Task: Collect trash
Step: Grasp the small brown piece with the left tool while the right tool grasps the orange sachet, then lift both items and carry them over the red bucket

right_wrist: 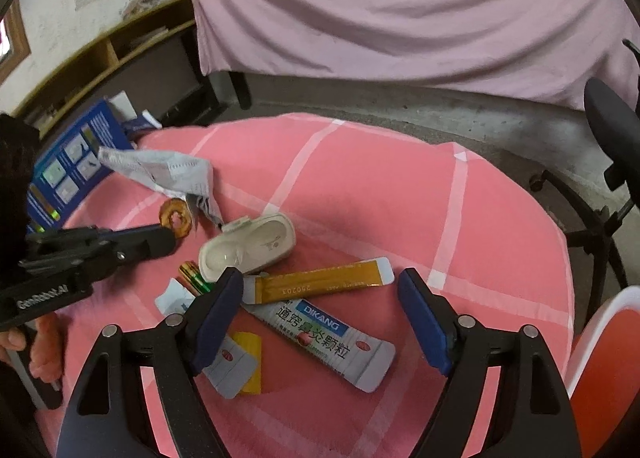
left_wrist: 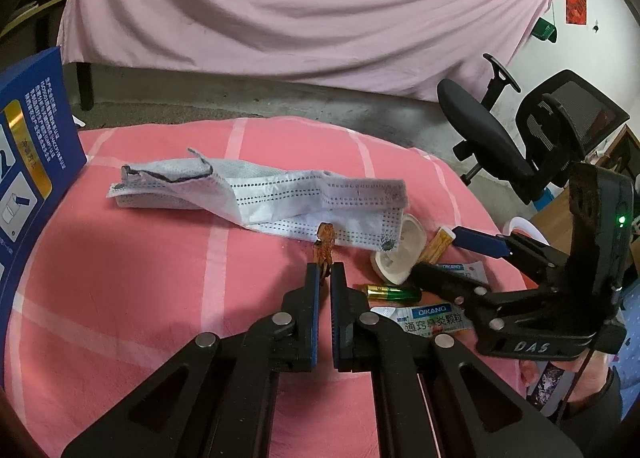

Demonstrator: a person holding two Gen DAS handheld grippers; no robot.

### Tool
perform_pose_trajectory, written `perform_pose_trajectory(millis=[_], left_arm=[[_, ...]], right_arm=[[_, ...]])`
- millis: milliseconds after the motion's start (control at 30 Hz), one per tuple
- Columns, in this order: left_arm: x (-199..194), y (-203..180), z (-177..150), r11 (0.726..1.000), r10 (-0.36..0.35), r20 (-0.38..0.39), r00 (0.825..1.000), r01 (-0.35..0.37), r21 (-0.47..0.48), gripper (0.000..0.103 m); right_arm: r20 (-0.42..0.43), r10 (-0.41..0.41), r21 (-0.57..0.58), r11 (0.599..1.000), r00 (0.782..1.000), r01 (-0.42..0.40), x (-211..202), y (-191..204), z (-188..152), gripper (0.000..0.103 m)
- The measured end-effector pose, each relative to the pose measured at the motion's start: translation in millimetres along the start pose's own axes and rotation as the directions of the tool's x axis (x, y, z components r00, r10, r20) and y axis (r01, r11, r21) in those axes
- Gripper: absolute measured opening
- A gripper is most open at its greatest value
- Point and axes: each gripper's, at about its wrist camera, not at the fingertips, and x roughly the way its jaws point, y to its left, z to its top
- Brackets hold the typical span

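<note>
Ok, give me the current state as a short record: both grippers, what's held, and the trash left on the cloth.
left gripper: shut on the orange ring-shaped scrap, lifted edge-on in front of the face mask
right gripper: open, holding nothing, over the sachets
surface: pink checked cloth
trash left: face mask, white plastic case, green battery, gold sachet, DIKANG sachet, smaller torn sachets
nearby: blue box at the cloth's left edge

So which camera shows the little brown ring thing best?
The right wrist view: the brown ring faces the camera, hole visible, pinched at its edge by the left claw. The left wrist view shows it only edge-on between that claw's fingertips.
</note>
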Motion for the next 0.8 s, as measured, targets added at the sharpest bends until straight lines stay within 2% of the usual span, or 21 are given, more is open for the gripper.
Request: perform_pose_trajectory(millis=[167, 467, 667, 800], left_arm=[[-0.8, 2.1, 0.2, 1.0, -0.001, 0.0, 1.0, 0.001, -0.002, 0.003], [-2.6, 0.9, 0.0, 1.0, 0.001, 0.008, 1.0, -0.001, 0.004, 0.003], [-9.4, -3.1, -2.3, 1.0, 0.0, 0.043, 0.999, -0.001, 0.019, 0.003], [-16.5, -7.2, -6.3, 0.999, 0.003, 0.086, 0.996, -0.006, 0.033, 0.003]], right_arm=[[-0.011, -0.02, -0.026, 0.999, 1.0, 0.02, 3.1, 2.4, -0.2, 0.08], [0.019, -0.032, -0.019, 0.999, 0.999, 0.032, -5.6, 2.3, -6.8, 0.077], [0.102, -0.058, -0.008, 0.998, 0.993, 0.059, -23.2, 2.8, -11.0, 0.077], [0.186, -0.089, -0.021, 0.995, 0.979, 0.095, -38.4, 7.7, -15.0, 0.077]])
